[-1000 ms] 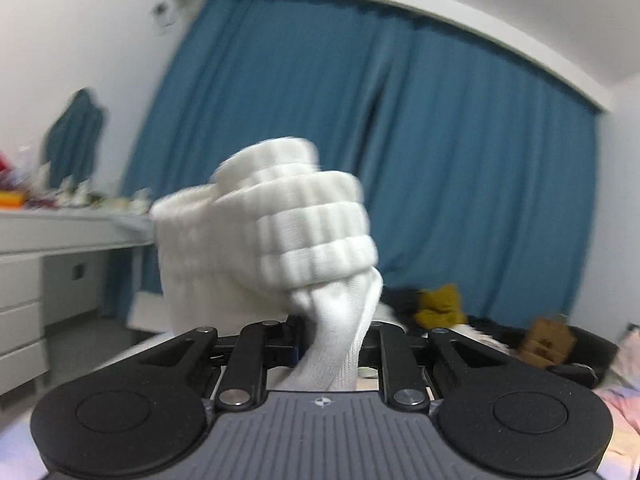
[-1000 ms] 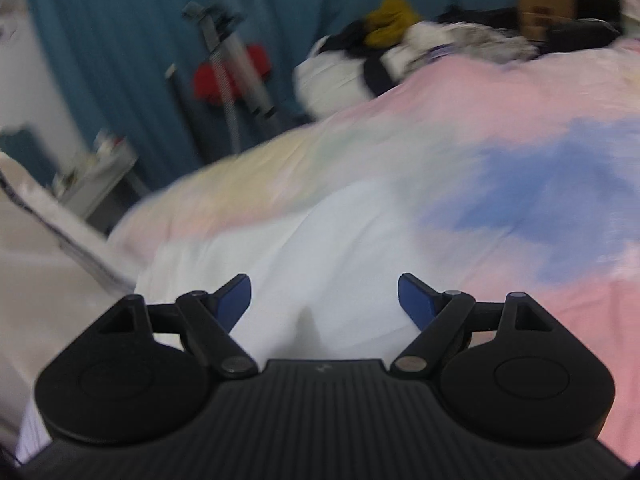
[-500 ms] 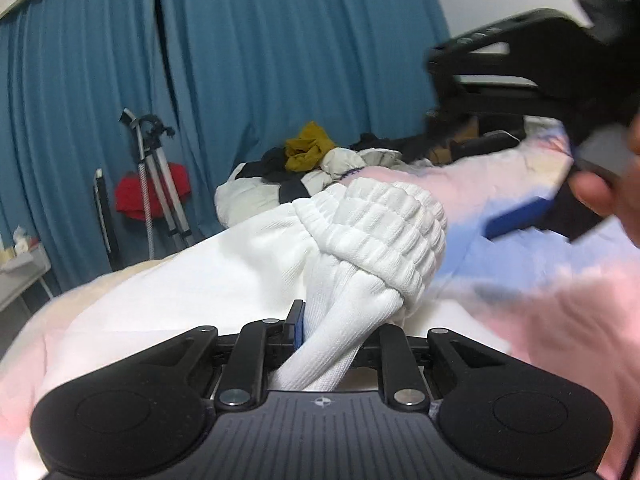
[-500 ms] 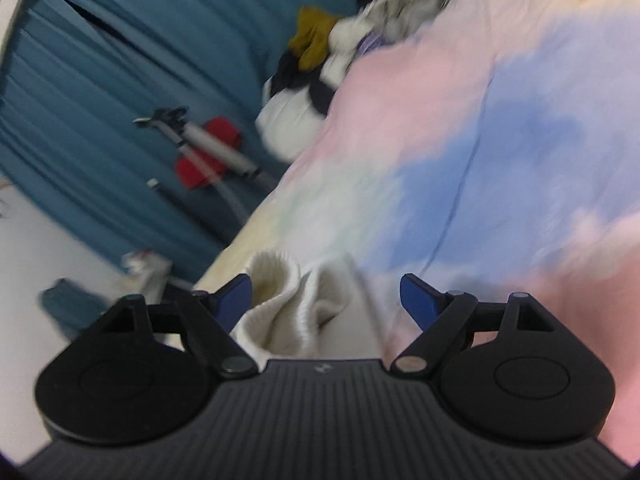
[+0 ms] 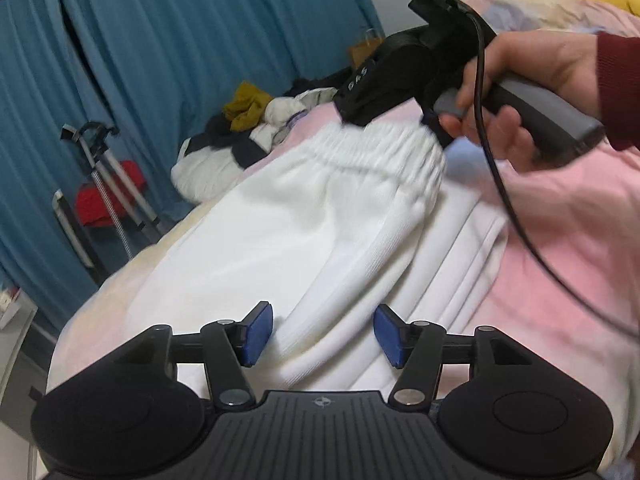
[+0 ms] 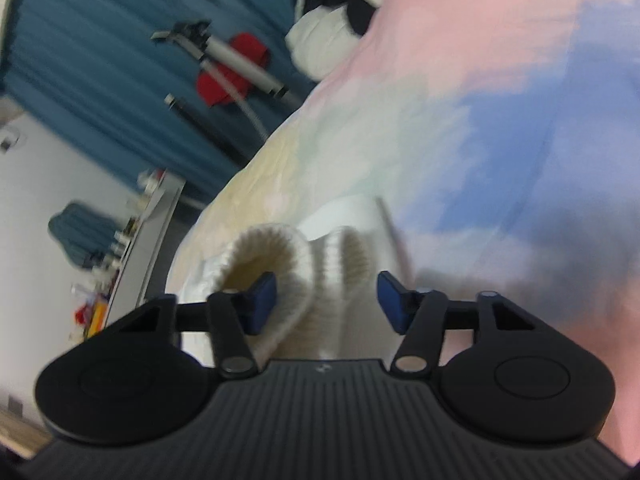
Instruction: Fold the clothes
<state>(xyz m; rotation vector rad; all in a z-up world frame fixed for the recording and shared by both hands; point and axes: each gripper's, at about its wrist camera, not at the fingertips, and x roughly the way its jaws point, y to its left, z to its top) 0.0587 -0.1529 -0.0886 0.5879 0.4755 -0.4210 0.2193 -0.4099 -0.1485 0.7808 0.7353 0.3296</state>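
Note:
White trousers (image 5: 312, 216) lie spread on the pastel bedspread (image 5: 560, 280), with the ribbed elastic waistband (image 5: 380, 148) at the far end. My left gripper (image 5: 323, 334) hovers low over the near part. Its jaws are opening, and a fold of the white cloth lies between the blue pads without being pressed. A hand (image 5: 532, 80) in a dark red sleeve holds the right tool at the waistband. In the right wrist view my right gripper (image 6: 326, 302) straddles the curled waistband (image 6: 280, 256). Its jaws are closing and the right pad still stands off the cloth.
A pile of mixed clothes (image 5: 248, 120) lies at the bed's far end. A tripod with a red item (image 5: 108, 184) stands against the blue curtain (image 5: 180, 40). A cluttered white desk (image 6: 152, 220) is to the left. A black cable (image 5: 520, 220) hangs from the right tool.
The left gripper came down to the bed and let go of the bunched waistband, which now lies spread out. The right gripper moved onto the waistband and its jaws narrowed.

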